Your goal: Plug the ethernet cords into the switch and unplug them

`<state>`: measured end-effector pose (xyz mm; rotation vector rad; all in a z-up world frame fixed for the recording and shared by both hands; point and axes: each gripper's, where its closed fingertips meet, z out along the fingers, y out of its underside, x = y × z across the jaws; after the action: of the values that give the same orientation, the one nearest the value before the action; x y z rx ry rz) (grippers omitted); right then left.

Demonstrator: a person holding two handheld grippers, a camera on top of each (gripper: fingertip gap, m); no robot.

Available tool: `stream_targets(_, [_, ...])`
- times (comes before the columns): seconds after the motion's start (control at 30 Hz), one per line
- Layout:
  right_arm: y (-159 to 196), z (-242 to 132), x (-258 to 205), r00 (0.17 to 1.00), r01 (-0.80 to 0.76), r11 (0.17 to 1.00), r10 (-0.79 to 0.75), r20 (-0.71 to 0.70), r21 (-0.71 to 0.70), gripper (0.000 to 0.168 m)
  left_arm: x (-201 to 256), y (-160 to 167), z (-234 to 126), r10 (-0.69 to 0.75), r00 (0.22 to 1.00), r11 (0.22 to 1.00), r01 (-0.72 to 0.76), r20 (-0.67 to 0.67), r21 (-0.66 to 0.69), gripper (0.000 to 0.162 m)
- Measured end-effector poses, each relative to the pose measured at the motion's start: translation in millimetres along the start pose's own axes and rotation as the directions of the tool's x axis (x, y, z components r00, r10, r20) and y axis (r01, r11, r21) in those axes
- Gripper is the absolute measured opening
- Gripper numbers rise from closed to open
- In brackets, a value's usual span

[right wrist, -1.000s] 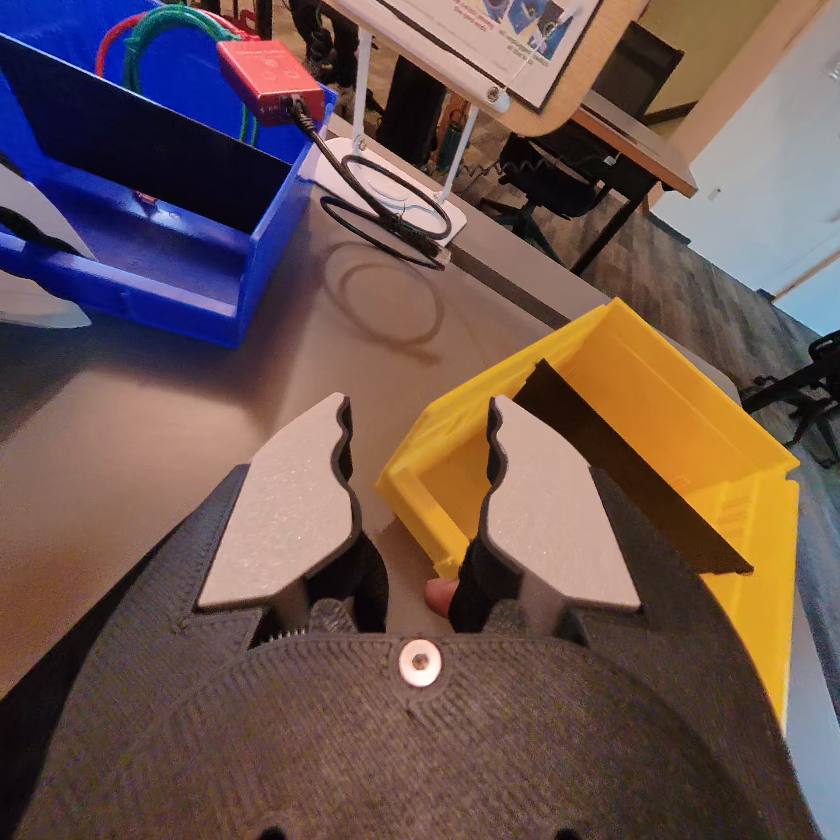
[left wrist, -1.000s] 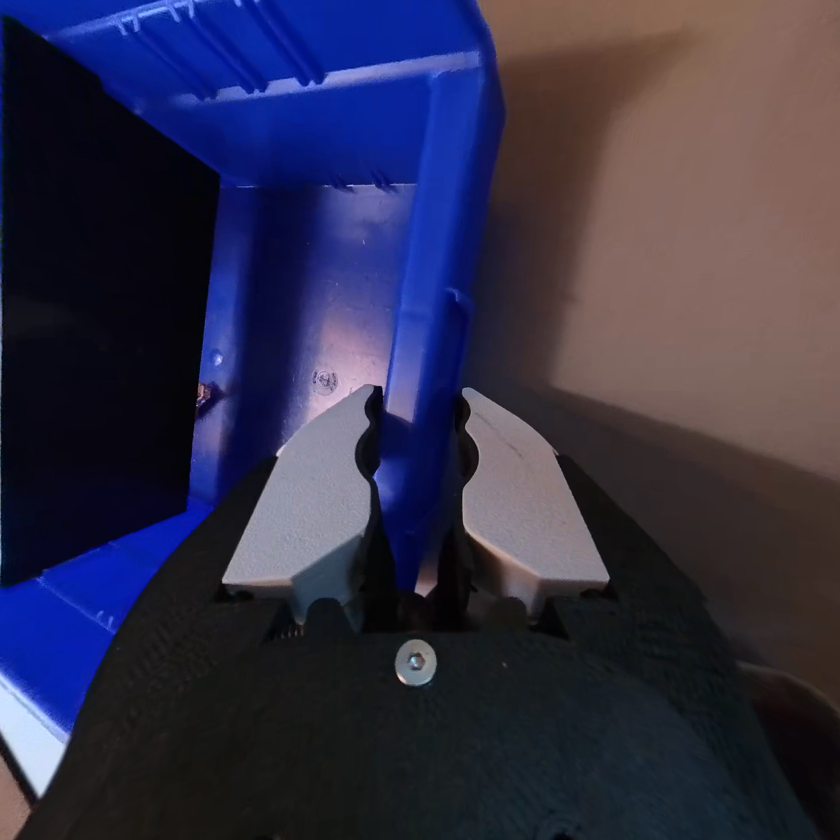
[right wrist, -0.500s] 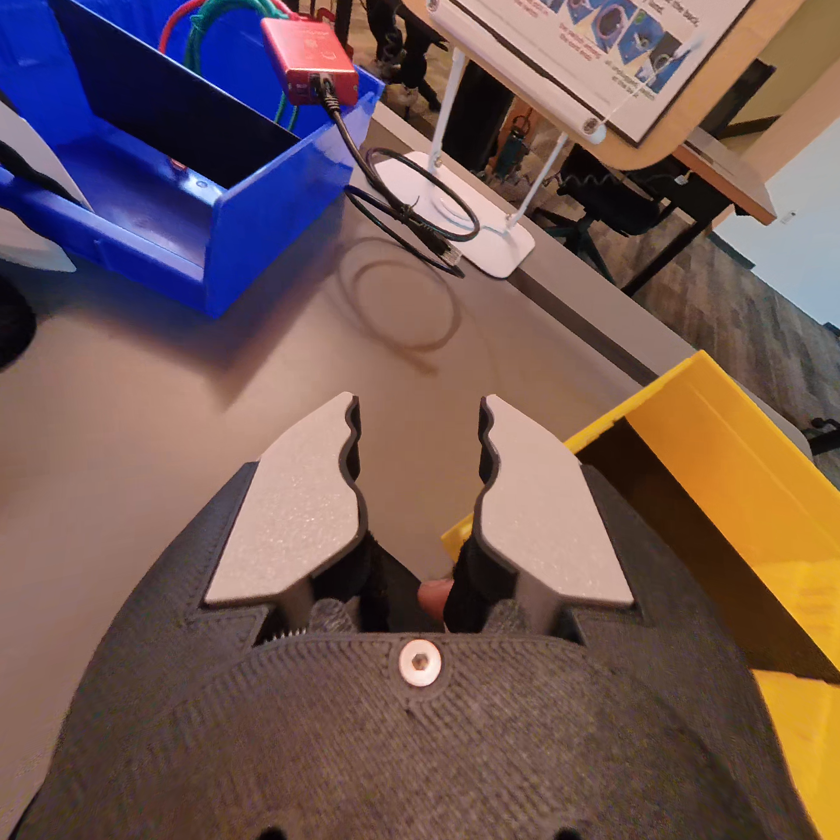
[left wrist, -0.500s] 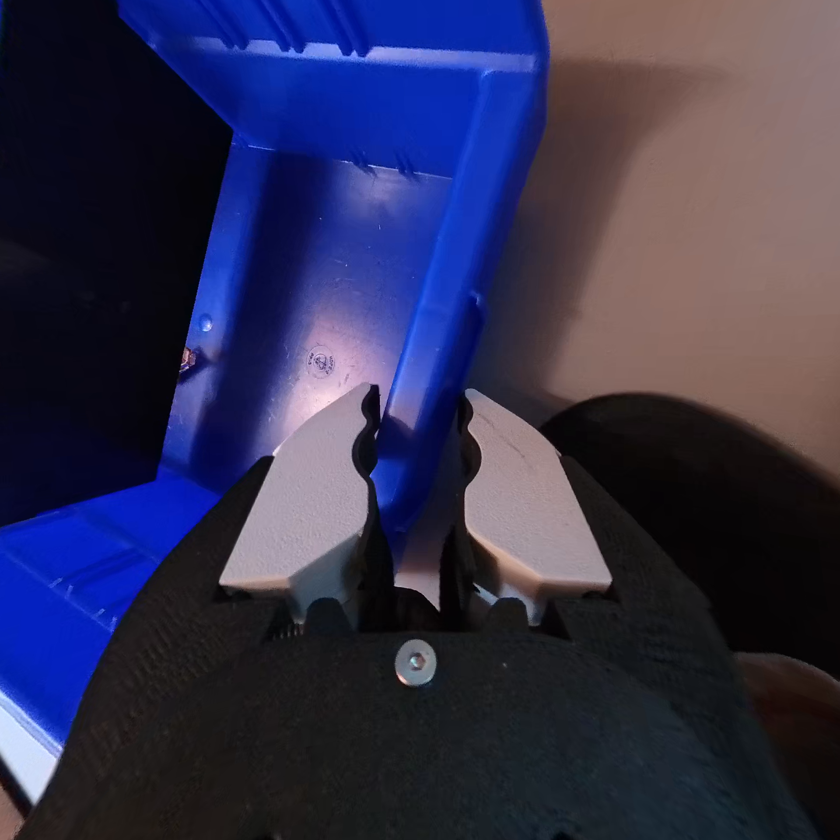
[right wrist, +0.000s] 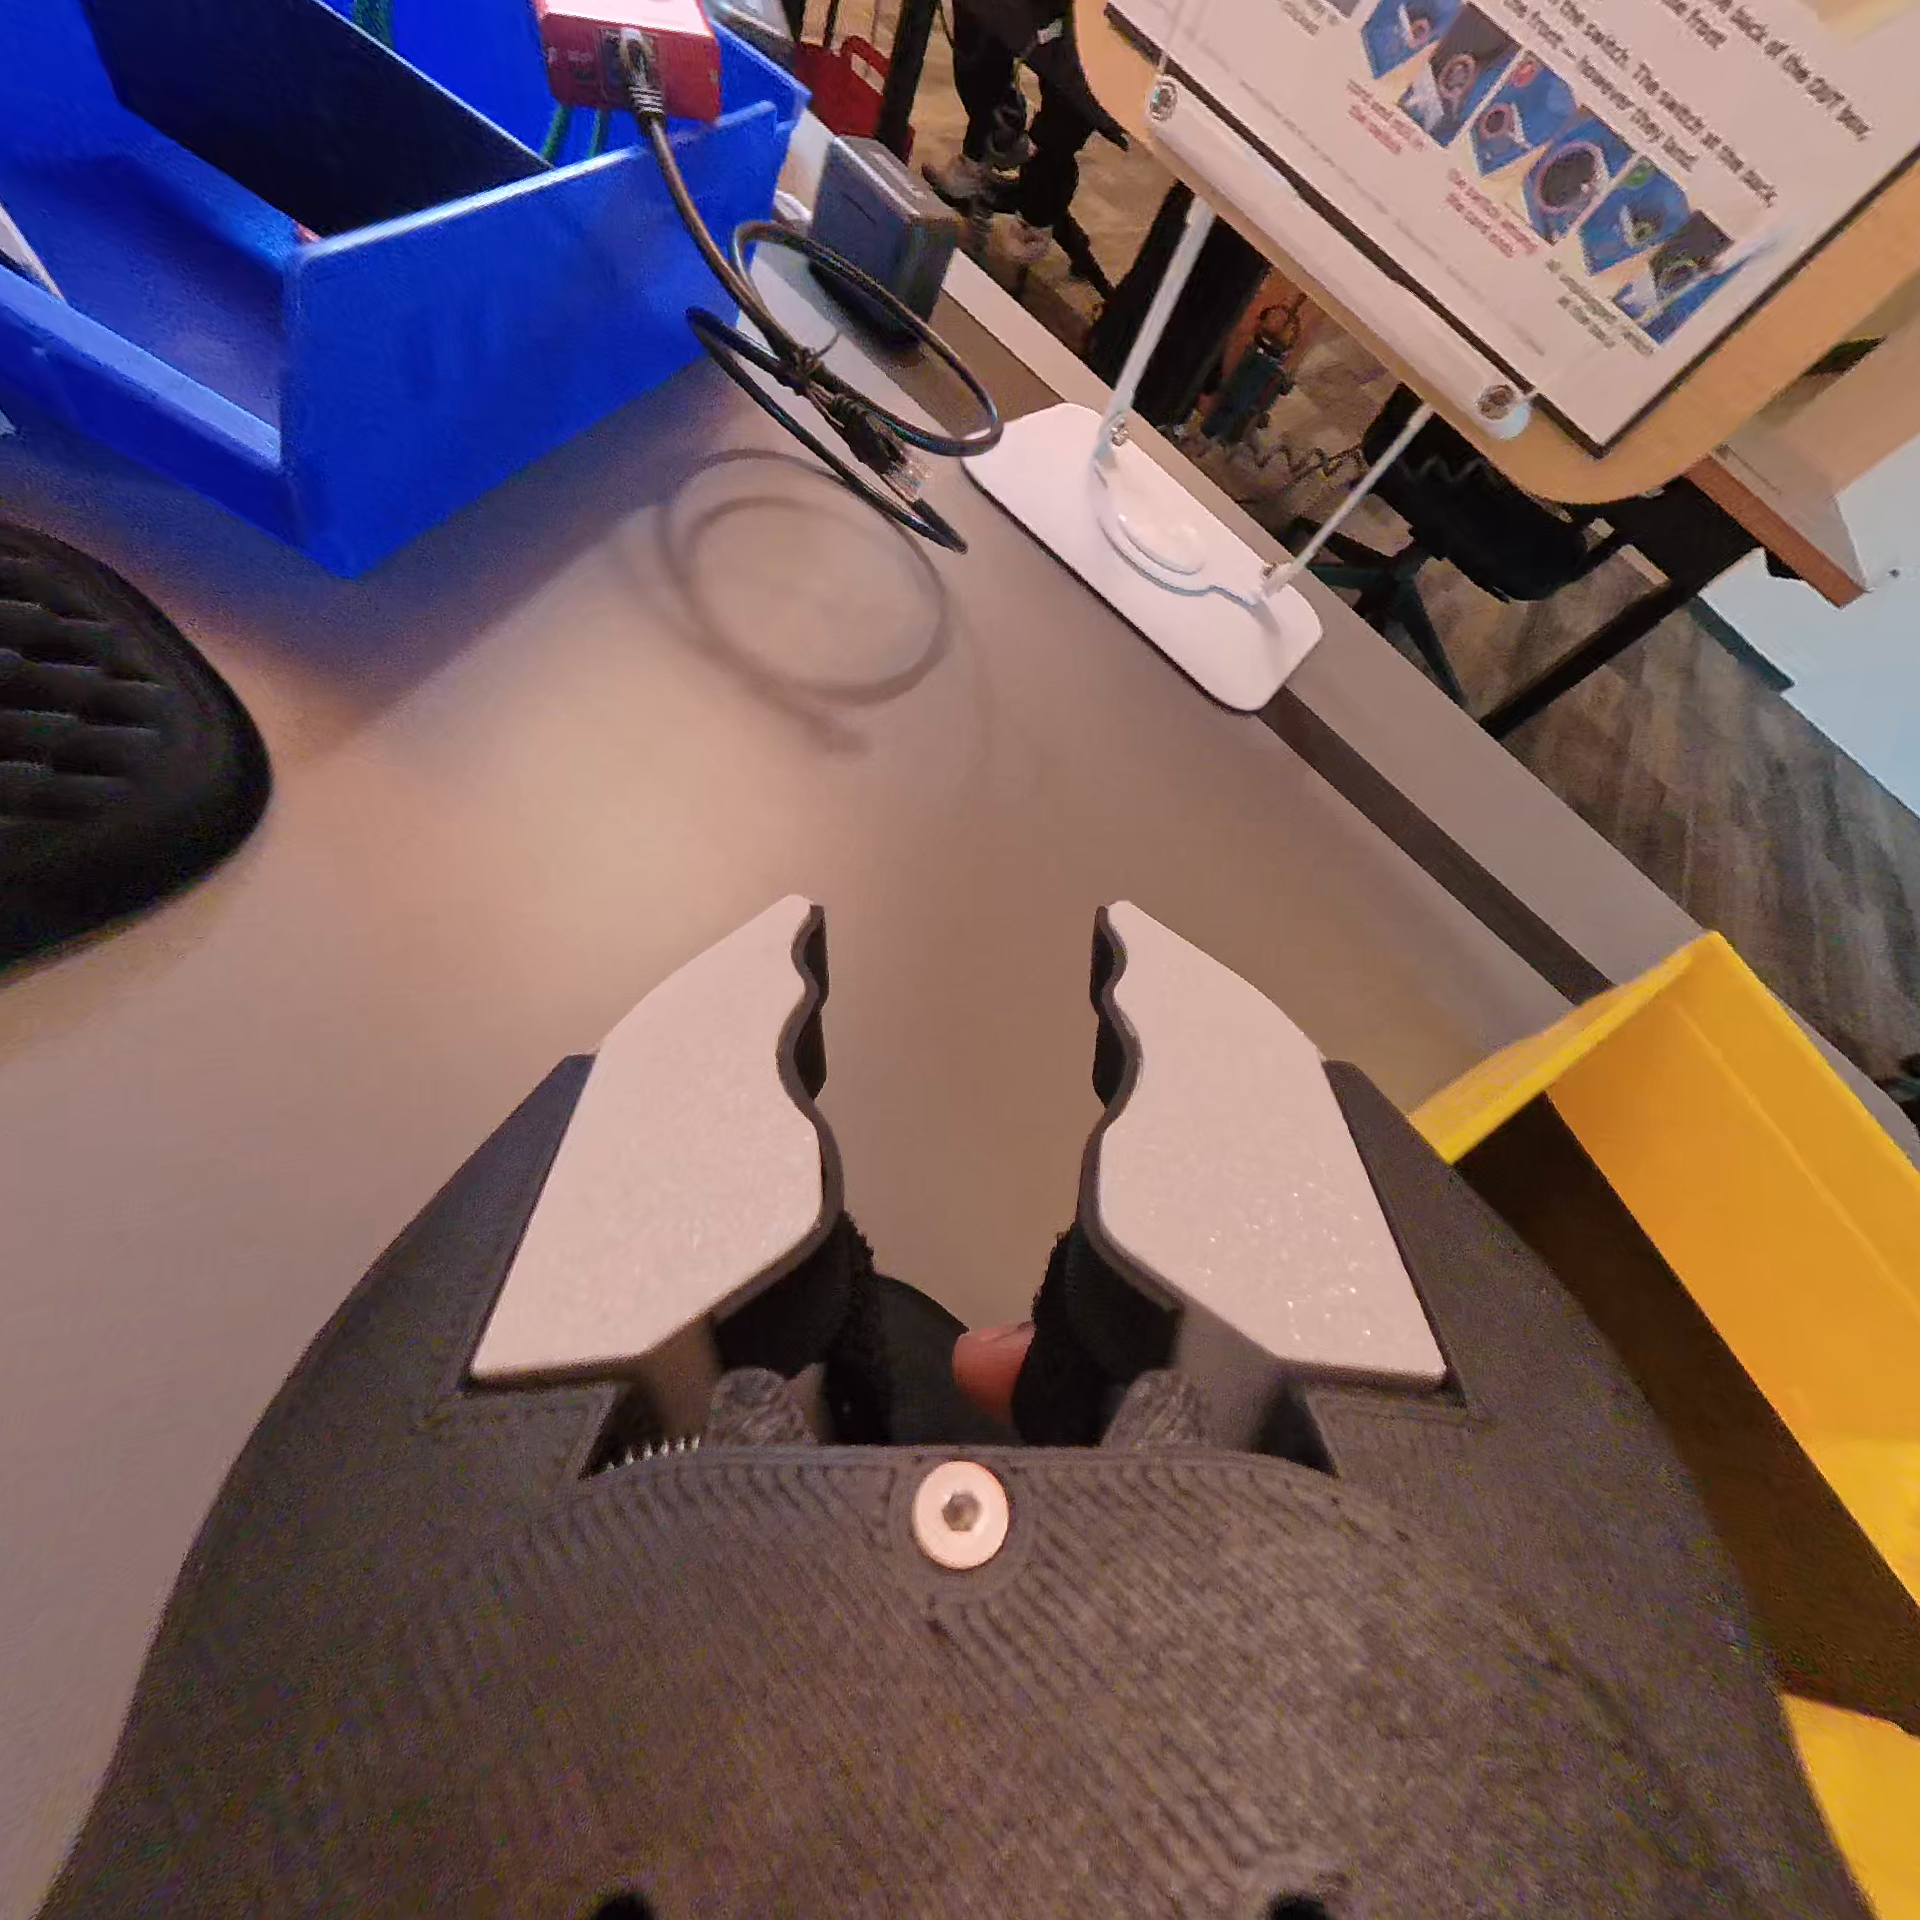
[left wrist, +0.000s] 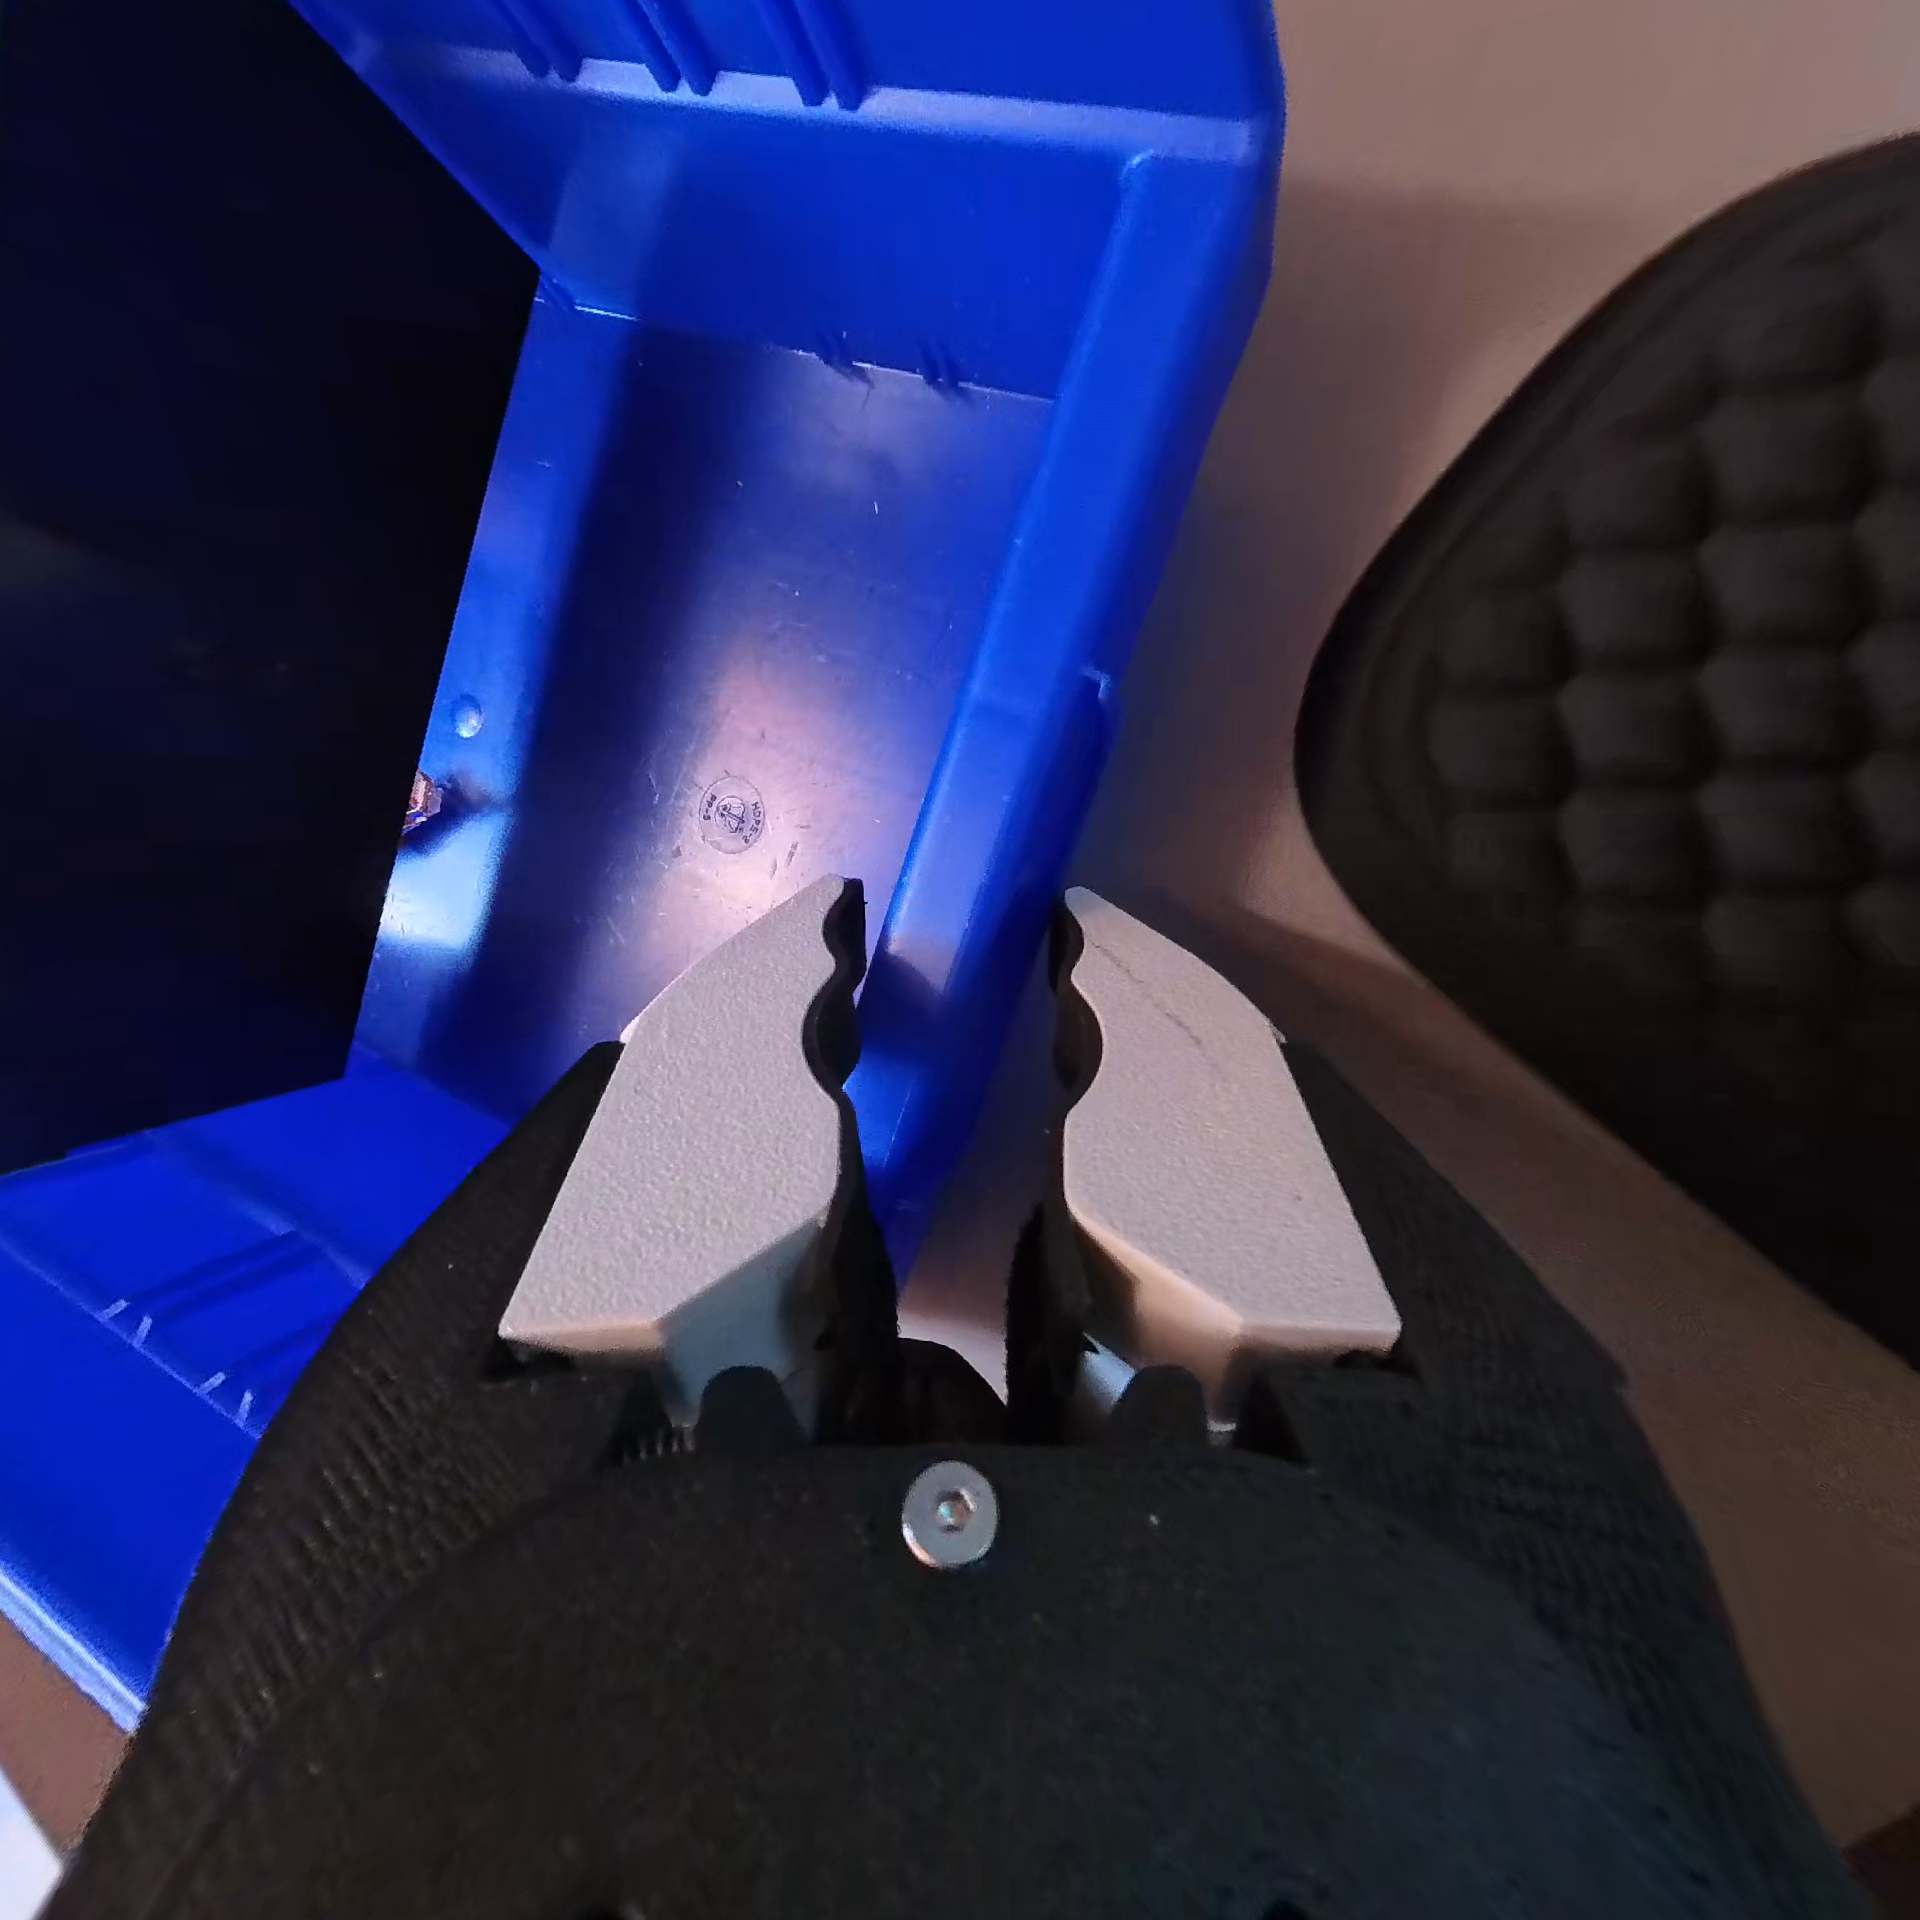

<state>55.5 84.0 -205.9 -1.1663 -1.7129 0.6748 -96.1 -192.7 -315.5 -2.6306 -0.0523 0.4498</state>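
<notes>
Left gripper (left wrist: 956,935): grey fingers (left wrist: 707,1122) closed in on blue bin wall (left wrist: 997,831), one finger inside, one outside, both sides gripping. Right gripper (right wrist: 958,977): fingers (right wrist: 1236,1143) spread, nothing between them, held above tabletop, tilted down. Bare fingertip (right wrist: 987,1361) of person's gloved hand visible behind finger bases. Right gripper body also shows at right edge of left wrist view.
</notes>
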Motion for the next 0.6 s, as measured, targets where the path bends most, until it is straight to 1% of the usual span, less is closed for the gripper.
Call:
stream_targets(0.17, [-9, 10, -25, 0.995, -0.032, 0.999, 0.029, 0.100, 0.035, 0.049, -6, 30, -14, -0.019, 1.000, 1.000, 0.019, 0.001, -0.009, 0.035])
stream_targets(0.33, [-12, 16, -39, 0.990, -0.020, 0.999, 0.014, 0.138, 0.036, 0.049, -7, 52, -26, -0.041, 0.999, 0.999, 0.042, 0.015, -0.012, 0.036])
stream_targets(0.43, [-13, 18, -45, 0.987, -0.045, 0.998, 0.038, 0.159, 0.046, 0.050, -7, 62, -32, -0.047, 0.999, 0.999, 0.047, 0.025, -0.003, 0.037])
stream_targets(0.6, [-13, 24, -60, 0.974, -0.095, 0.994, 0.082, 0.213, 0.053, 0.061, -6, 78, -41, -0.082, 0.996, 0.996, 0.083, 0.036, -0.017, 0.038])
